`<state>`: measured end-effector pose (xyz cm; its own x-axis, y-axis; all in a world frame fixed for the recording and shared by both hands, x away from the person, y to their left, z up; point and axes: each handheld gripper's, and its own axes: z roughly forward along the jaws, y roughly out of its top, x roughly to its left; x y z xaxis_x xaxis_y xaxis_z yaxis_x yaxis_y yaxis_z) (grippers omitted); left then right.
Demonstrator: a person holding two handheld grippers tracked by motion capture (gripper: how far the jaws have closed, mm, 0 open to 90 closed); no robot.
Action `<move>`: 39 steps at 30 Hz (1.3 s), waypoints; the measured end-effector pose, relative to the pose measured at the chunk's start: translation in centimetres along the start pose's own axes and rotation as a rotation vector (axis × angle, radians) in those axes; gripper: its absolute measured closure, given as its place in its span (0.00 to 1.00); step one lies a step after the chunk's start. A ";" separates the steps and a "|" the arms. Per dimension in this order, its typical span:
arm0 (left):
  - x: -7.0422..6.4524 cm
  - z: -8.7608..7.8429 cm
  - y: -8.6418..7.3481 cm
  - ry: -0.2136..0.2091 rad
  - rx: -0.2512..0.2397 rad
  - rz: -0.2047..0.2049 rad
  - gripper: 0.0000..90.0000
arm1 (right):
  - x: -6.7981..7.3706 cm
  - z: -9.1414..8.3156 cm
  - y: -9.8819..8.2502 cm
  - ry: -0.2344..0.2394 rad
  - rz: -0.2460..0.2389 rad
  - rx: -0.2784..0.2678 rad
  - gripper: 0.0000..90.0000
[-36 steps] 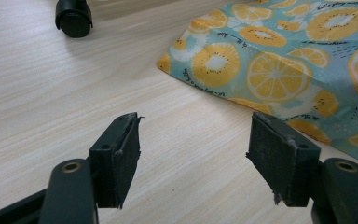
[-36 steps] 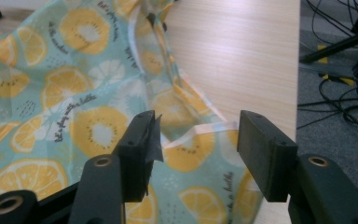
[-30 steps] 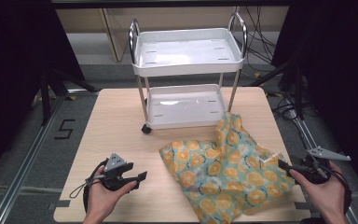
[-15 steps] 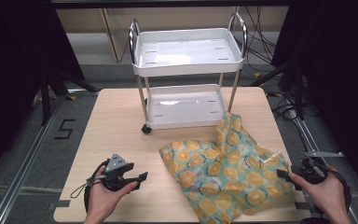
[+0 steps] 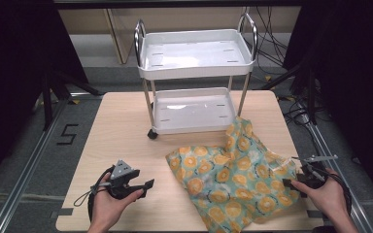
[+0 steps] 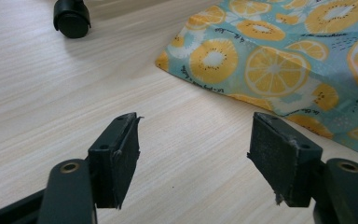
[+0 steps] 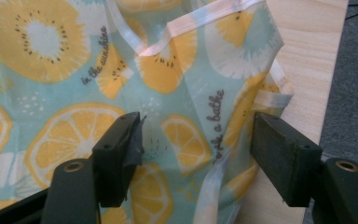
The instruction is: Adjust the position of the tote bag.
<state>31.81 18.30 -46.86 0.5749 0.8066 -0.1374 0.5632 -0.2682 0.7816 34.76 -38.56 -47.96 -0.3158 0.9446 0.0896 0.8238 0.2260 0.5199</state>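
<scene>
High view: cloth [image 5: 235,184] lay lower right, my right gripper [image 5: 305,178] at its right edge, left gripper [image 5: 135,183] well apart | Left gripper view: my jaws apart, empty, cloth [image 6: 279,65] upper right | Right gripper view: jaws just opening, straddling hemmed cloth [image 7: 182,93], unclamped.

My surface: light wooden table [image 5: 116,126]. I see white two-tier cart [image 5: 194,82] standing at far middle, black caster [image 6: 72,18] on wood. Citrus-print cloth [image 5: 233,179] lies rumpled on near right part, one corner flat near caster, right edge reaching table's side.
</scene>
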 end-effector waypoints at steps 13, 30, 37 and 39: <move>-0.1 0.1 0.0 0.009 -0.005 -0.005 0.36 | 0.2 0.6 0.3 -0.021 -0.081 0.084 0.53; -0.2 0.0 0.0 0.000 0.008 0.008 0.36 | 0.8 0.4 0.6 0.013 -0.177 0.129 0.97; -1.1 0.0 0.5 -0.012 -0.028 0.012 0.37 | 1.2 -0.9 1.1 0.020 -0.120 0.014 1.00; -1.5 0.0 0.9 -0.029 -0.040 0.019 0.38 | 1.7 -1.8 1.5 0.030 -0.113 -0.029 1.00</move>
<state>31.42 16.82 -45.99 0.6026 0.7857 -0.1399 0.5281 -0.2611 0.8081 34.66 -37.07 -45.50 -0.4200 0.9059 0.0542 0.7684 0.3232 0.5524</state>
